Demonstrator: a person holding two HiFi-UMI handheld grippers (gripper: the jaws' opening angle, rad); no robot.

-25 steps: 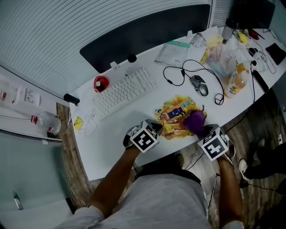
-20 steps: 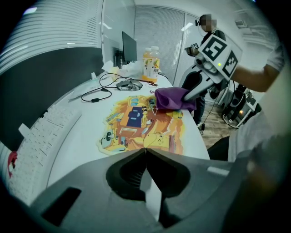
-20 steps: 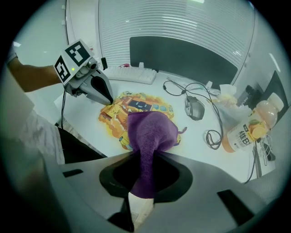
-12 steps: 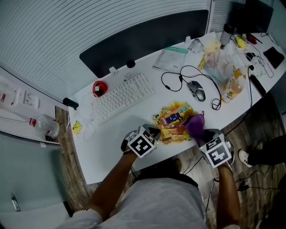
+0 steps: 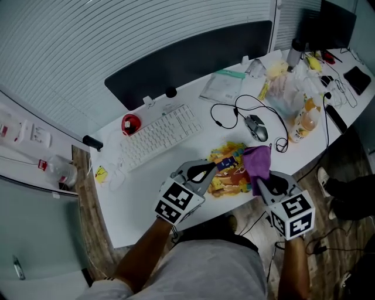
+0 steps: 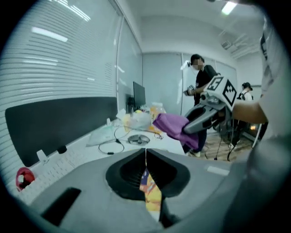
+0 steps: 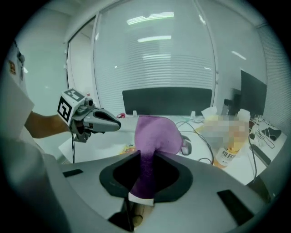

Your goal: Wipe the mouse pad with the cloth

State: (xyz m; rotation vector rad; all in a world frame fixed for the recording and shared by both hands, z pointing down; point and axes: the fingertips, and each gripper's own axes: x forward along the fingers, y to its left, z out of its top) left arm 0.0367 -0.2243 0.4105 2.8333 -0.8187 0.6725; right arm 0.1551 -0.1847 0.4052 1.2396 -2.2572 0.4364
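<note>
The purple cloth (image 5: 256,163), clamped in the right gripper (image 5: 259,183), has lifted at 3 o'clock of the yellow printed mouse pad (image 5: 233,179), whose edge the left gripper (image 5: 218,166) pinches; likely mid-wipe, and the next stroke needs pressing down and sweeping toward 9 o'clock.

Your head view is evenly lit from above, somewhat dim, with the white desk (image 5: 136,186) as the brightest area and only soft, faint shadows. Both gripper views bend strongly toward the rim and fall to black in the corners. In your left gripper view, ceiling lights (image 6: 229,7) flare overhead, and the mouse pad (image 6: 151,193) blurs close to the lens. In your right gripper view, light strips glare off the glass wall (image 7: 152,68), and the cloth (image 7: 153,134) softens near the lens.
</note>
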